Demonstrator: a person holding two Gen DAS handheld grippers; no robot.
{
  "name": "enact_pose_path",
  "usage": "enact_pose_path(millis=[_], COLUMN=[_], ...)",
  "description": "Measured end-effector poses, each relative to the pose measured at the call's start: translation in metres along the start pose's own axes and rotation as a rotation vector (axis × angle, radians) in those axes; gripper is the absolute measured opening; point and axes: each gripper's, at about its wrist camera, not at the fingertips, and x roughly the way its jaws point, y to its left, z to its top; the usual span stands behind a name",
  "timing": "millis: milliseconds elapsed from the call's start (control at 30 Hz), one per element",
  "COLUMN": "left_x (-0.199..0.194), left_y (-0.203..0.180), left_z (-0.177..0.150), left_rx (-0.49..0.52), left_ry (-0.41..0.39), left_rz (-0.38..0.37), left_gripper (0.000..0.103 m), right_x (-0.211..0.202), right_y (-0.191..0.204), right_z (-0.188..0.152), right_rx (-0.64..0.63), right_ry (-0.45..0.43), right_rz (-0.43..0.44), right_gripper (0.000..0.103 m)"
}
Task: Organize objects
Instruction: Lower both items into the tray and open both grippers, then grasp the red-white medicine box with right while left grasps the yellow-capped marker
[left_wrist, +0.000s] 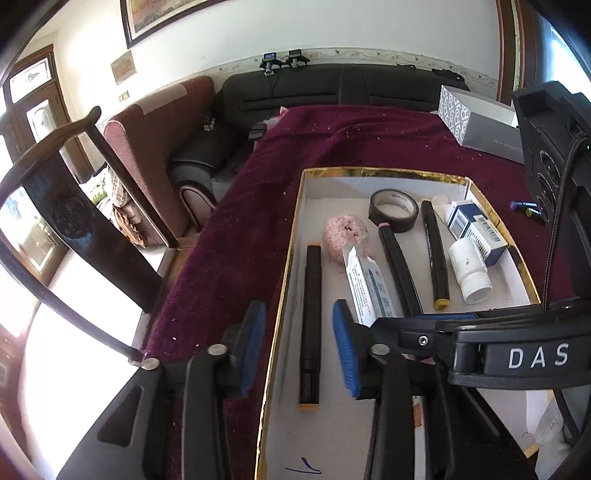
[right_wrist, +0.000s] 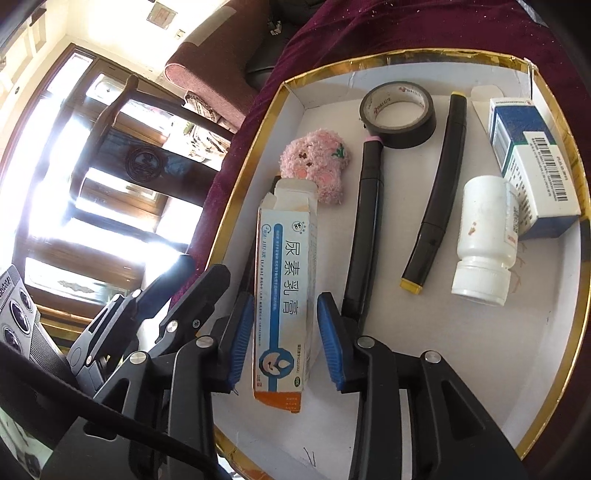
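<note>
A gold-rimmed white tray (left_wrist: 291, 236) (right_wrist: 236, 206) lies on a maroon cloth. It holds a black marker (left_wrist: 310, 325), a white ointment box (left_wrist: 364, 284) (right_wrist: 286, 306), a pink plush toy (left_wrist: 345, 232) (right_wrist: 317, 166), a tape roll (left_wrist: 393, 210) (right_wrist: 397, 114), two more markers (right_wrist: 364, 229) (right_wrist: 439, 192), a white bottle (left_wrist: 469, 269) (right_wrist: 484, 236) and a blue-white box (left_wrist: 476, 229) (right_wrist: 532, 166). My left gripper (left_wrist: 299, 350) is open astride the tray's left rim, with the black marker between its pads. My right gripper (right_wrist: 284, 339) is open with its pads on either side of the ointment box, with small gaps.
A patterned grey box (left_wrist: 476, 118) stands at the cloth's far right. A purple pen (left_wrist: 524, 205) lies right of the tray. A dark wooden chair (left_wrist: 74, 214) (right_wrist: 144, 158) stands left of the table. A black sofa (left_wrist: 314, 88) is behind.
</note>
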Motion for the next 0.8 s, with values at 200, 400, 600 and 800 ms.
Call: enact_pose_path(millis=[200,400,600,800], left_x=[-0.025,-0.056,-0.074,-0.074], left_y=[-0.006,-0.038,-0.087,-0.146], left_z=[0.003,0.01,0.017,0.025], left_rx=[0.015,0.074,0.123,0.157], left_ry=[-0.044,-0.095,-0.105,-0.057], left_rz=[0.026,0.016,-0.102,-0.269], left_gripper=[0.051,0.057,0.058,0.058], right_x=[-0.02,-0.052,-0.099,-0.158], right_y=[-0.001,-0.008,-0.043,-0.104], right_z=[-0.003,-0.008,-0.021,-0.042], right_rx=[0.003,0.005,0.038,0.119], right_ry=[-0.043,-0.105,-0.185,-0.268], right_rz=[0.028,0.039,0.011,-0.045], right_gripper=[0.047,0.052,0.053,0.053])
